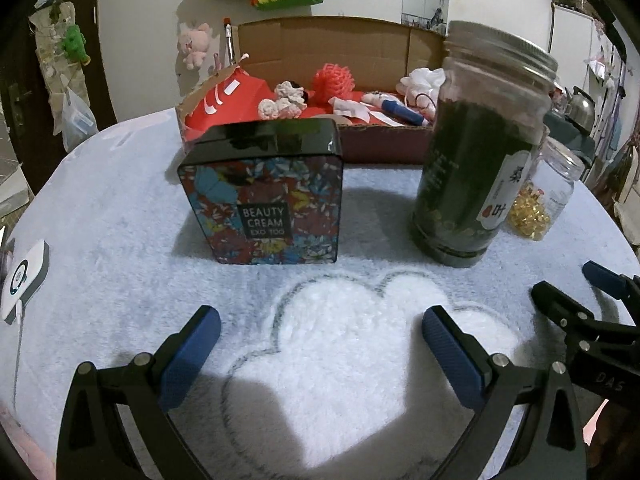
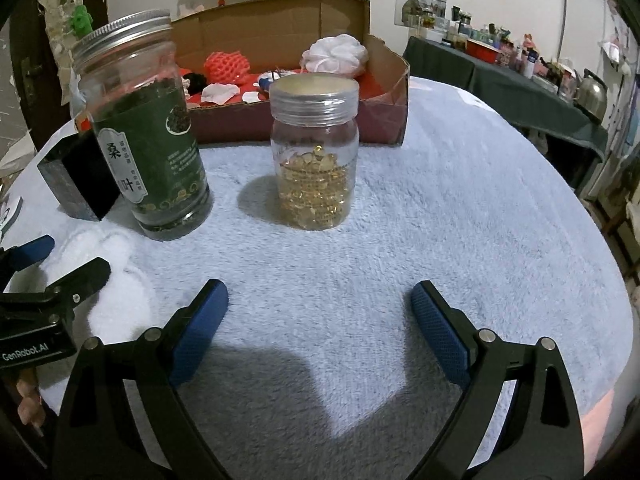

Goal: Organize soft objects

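Observation:
An open cardboard box [image 1: 384, 140] [image 2: 384, 112] stands at the far side of the table and holds soft things: a red net sponge [image 1: 334, 78] [image 2: 226, 66], a white mesh pouf [image 1: 426, 80] [image 2: 336, 56], a red cloth [image 1: 224, 100] and a small knitted white item [image 1: 282, 102]. My left gripper [image 1: 320, 344] is open and empty above the fleece blanket [image 1: 120, 208]. My right gripper [image 2: 320, 320] is open and empty, well short of the jars. The right gripper's fingers [image 1: 568, 312] show at the left view's right edge.
A floral "Beauty Cream" tin [image 1: 268, 192] [image 2: 76, 184], a tall jar of dark leaves [image 1: 480, 152] [image 2: 148, 132] and a small jar of yellow capsules [image 1: 540, 196] [image 2: 314, 156] stand between the grippers and the box. A white device [image 1: 24, 276] lies at the left edge.

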Tool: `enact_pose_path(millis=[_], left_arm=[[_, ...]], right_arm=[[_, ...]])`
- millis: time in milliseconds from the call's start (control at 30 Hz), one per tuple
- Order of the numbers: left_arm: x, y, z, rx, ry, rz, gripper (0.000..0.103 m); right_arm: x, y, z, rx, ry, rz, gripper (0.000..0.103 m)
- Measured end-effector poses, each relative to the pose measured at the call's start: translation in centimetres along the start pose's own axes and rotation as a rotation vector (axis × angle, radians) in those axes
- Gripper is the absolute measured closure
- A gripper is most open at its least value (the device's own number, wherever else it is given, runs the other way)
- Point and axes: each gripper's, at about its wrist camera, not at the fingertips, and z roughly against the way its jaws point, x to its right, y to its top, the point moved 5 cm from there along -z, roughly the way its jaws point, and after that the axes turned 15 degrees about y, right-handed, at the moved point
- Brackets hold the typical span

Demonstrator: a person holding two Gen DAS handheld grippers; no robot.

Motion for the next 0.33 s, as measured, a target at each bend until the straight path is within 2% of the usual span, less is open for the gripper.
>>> enact_pose_path(millis=[333], left_arm=[[0.01,0.18,-0.09,0.001,-0.001,0.005,0.000]], right_arm=[[-0.10,-0.08,0.02,0.003,-0.003,0.001,0.008]])
